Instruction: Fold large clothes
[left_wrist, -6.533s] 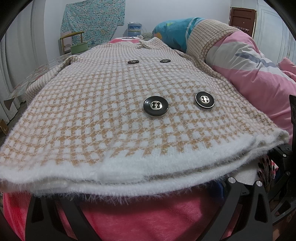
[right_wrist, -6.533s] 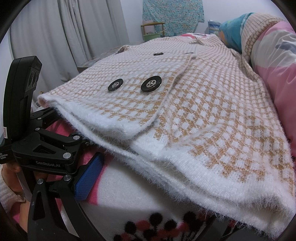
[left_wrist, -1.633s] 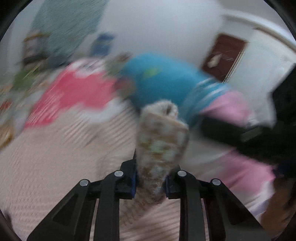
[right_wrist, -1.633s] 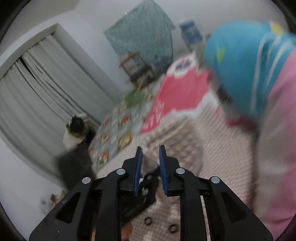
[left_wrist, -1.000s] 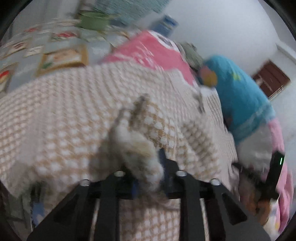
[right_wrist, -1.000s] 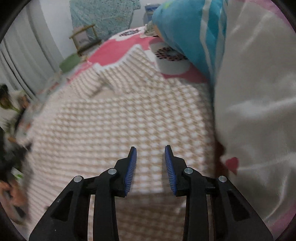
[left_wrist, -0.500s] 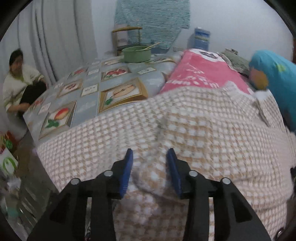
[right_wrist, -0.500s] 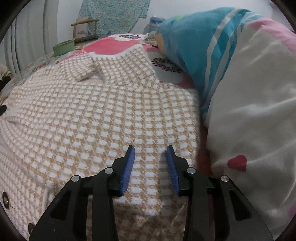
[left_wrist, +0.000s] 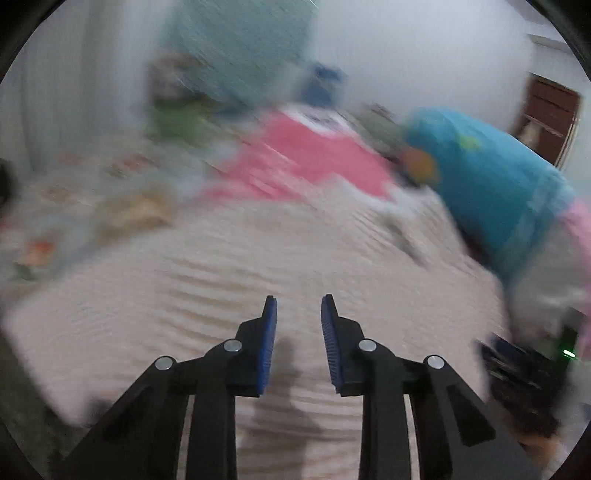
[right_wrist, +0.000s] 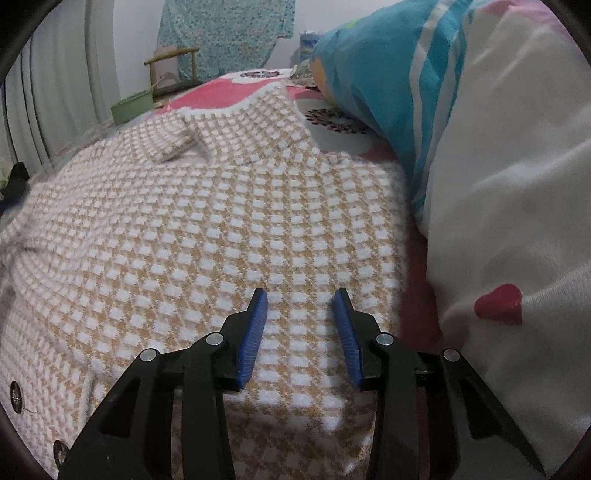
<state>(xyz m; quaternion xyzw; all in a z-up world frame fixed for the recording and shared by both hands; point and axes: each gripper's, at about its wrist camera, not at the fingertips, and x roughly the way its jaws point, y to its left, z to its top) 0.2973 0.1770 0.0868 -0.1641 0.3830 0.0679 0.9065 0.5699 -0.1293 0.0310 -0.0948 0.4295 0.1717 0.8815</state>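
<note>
Motion blur smears the whole left wrist view; only the left tool stays sharp, casting a soft shadow. The right wrist view is crisp under dim, even indoor light, with fisheye bending and dark vignetted corners.

White wall, pale curtain, brown door, wooden chair
</note>
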